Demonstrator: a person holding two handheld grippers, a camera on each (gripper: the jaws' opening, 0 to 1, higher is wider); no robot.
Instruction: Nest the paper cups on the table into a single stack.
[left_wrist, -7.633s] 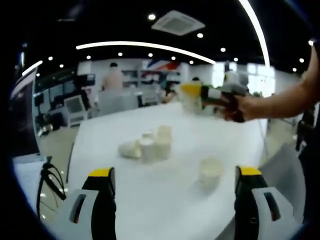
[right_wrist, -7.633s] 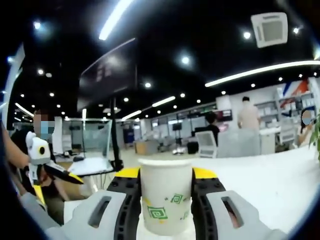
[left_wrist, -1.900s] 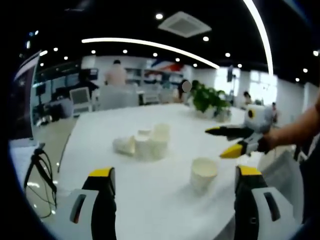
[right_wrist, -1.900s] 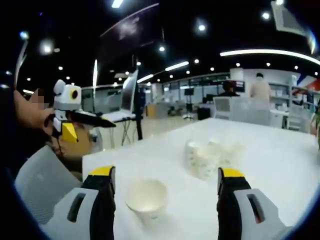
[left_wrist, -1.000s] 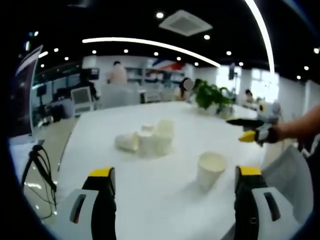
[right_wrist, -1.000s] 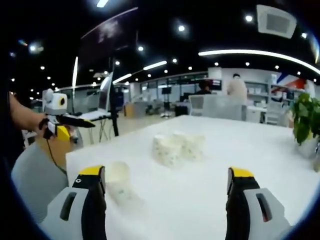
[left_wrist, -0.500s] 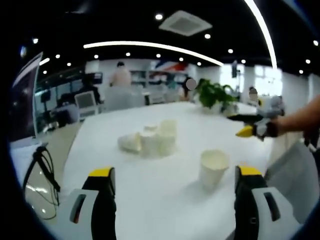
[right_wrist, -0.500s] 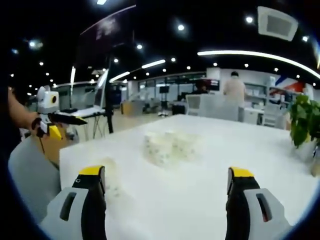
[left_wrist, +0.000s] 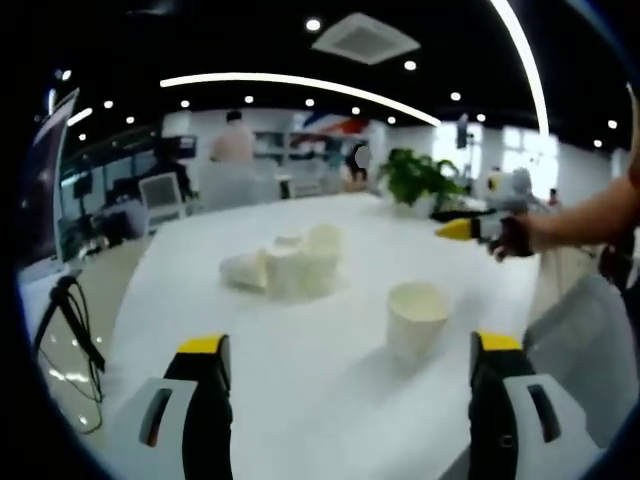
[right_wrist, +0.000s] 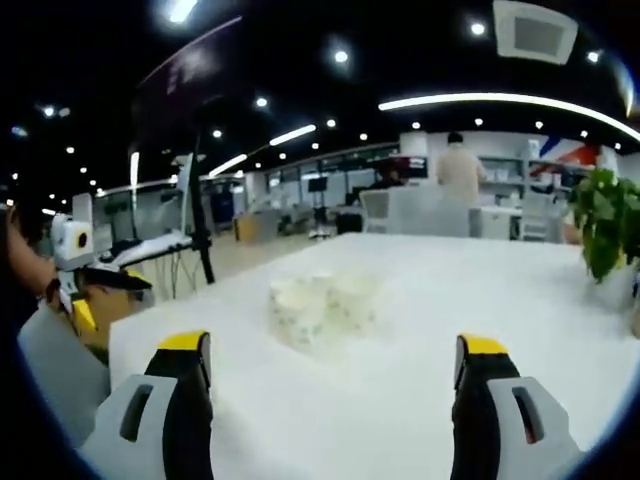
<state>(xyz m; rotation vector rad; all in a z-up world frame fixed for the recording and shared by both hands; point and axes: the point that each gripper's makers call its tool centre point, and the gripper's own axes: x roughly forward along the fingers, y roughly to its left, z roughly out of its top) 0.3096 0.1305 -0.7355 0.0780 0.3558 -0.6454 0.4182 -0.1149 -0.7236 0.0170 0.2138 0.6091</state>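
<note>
A single white paper cup (left_wrist: 418, 318) stands upright on the white table (left_wrist: 300, 380), just ahead of my left gripper (left_wrist: 350, 345) and nearer its right jaw. That gripper's jaws stand wide apart and open, with nothing between them. Farther back is a cluster of several paper cups (left_wrist: 285, 268), some upright and one lying on its side. In the right gripper view the same cluster (right_wrist: 320, 305) lies ahead of my right gripper (right_wrist: 332, 345), which is open and holds nothing. The right gripper (left_wrist: 480, 225) also hovers over the table's far right, held by a hand.
A potted plant (left_wrist: 415, 180) stands at the table's far end, also seen as the plant (right_wrist: 600, 235). A grey chair back (left_wrist: 590, 340) is by the near right edge. The left gripper (right_wrist: 85, 270) is off the table's left corner. People stand in the office behind.
The right gripper, which held a cup 7.6 s ago, now stands open and empty. Its view has swung right, so the single cup slid out at the left. No cup has moved in the last second.
</note>
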